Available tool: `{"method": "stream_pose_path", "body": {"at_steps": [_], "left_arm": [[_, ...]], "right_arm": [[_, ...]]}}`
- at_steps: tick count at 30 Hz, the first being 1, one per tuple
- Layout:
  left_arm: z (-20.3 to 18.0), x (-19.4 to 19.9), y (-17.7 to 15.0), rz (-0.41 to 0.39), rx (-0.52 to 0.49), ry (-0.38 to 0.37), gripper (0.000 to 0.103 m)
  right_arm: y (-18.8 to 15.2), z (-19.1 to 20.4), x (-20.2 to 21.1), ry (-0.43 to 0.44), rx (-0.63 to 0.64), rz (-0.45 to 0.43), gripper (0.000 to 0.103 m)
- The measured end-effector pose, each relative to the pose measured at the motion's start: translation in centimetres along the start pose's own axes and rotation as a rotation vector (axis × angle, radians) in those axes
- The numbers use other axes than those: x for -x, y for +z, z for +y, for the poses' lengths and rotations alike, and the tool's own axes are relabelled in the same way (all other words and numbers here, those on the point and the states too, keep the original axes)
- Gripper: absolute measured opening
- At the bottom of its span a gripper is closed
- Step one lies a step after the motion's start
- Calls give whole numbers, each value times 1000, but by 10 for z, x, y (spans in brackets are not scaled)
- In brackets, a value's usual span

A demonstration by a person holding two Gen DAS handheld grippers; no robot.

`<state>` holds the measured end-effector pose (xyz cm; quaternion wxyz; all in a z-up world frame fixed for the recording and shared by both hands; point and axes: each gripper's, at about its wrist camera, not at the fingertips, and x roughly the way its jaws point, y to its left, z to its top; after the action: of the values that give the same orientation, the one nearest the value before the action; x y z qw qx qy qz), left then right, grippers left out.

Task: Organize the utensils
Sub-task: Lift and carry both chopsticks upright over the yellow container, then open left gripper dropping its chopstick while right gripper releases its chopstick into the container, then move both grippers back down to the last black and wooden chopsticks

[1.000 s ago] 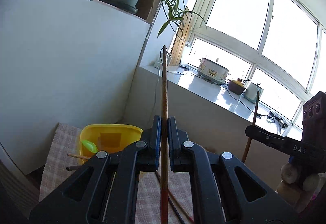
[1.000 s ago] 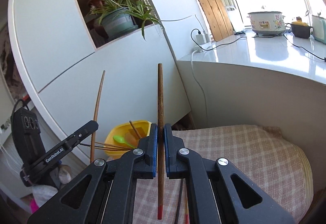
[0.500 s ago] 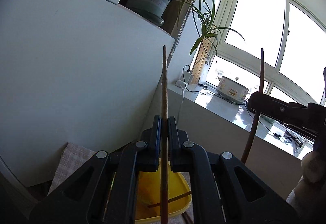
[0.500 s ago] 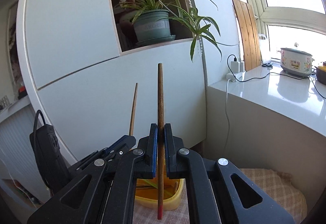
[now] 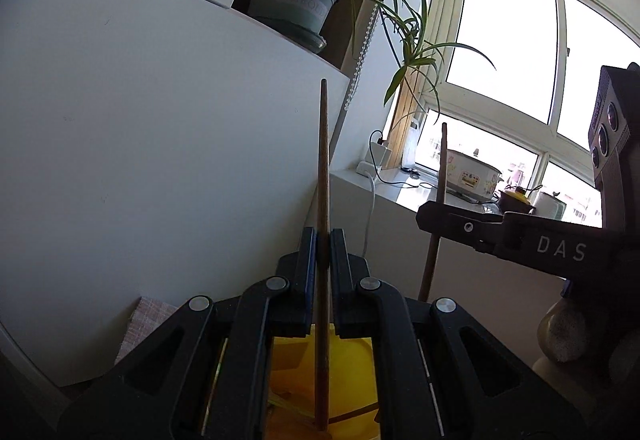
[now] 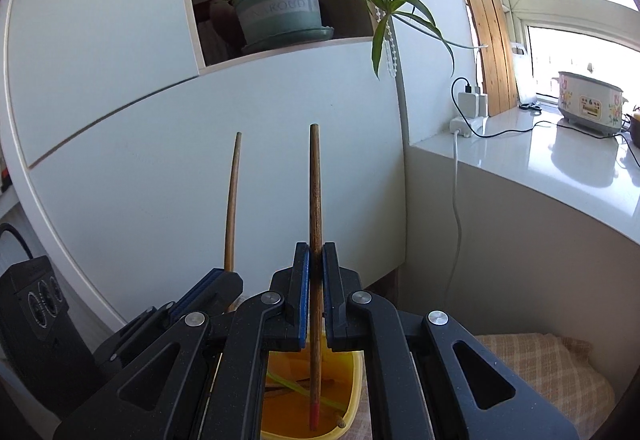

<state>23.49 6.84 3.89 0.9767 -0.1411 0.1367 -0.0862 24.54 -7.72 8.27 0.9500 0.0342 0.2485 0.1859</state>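
Yellow tub sat straight below both chopsticks

Brown wooden chopstick (image 5: 323, 176) stood upright, clamped in my left tool (image 5: 324, 252); my right tool (image 6: 316, 264) pinched its red-tipped wooden chopstick (image 6: 315, 224) the same way. Each long axis ran vertical, lower ends hanging over the yellow plastic tub (image 6: 352, 396) on the checked cloth (image 6: 540, 372). I judged the right one nearer, its tip already inside the rim.

Two grippers show, the left gripper (image 5: 323, 246) and the right gripper (image 6: 316, 260), with one upright chopstick (image 5: 323, 168) in the left and one chopstick (image 6: 315, 200) in the right. Below them sits one yellow bin (image 6: 352, 396) holding a few more utensils, too hidden to count. Far off are one potted plant (image 6: 280, 6), one cooker (image 6: 590, 104) and one checked cloth (image 6: 552, 376).
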Motion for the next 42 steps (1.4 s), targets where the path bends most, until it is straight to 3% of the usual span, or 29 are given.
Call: {"method": "stream_pose_path", "body": {"at_steps": [13,17,28,29,31,34,42], "left_arm": [[-5,11,-4,49,-24,-6,4],[-7,22,-3,47,-22,-12,5],[-30,61,-7,47,-82,-38,5],[-32,66,-8,44,-91,-44,6],[-37,78,-8,38,-103,-56,17],[-44,93,-9,33,-110,-79,20],[-66,114,-30,107,-153,-134,20]], "right_arm": [[-10,-2,0,29,6,50,5],[-15,-2,6,32,13,58,19],[-29,-17,39,44,-17,59,19],[-30,-20,44,44,-20,56,19],[-34,-26,54,48,-22,52,19],[-41,-37,68,39,-25,53,19],[-83,-78,73,-34,-28,183,19]]}}
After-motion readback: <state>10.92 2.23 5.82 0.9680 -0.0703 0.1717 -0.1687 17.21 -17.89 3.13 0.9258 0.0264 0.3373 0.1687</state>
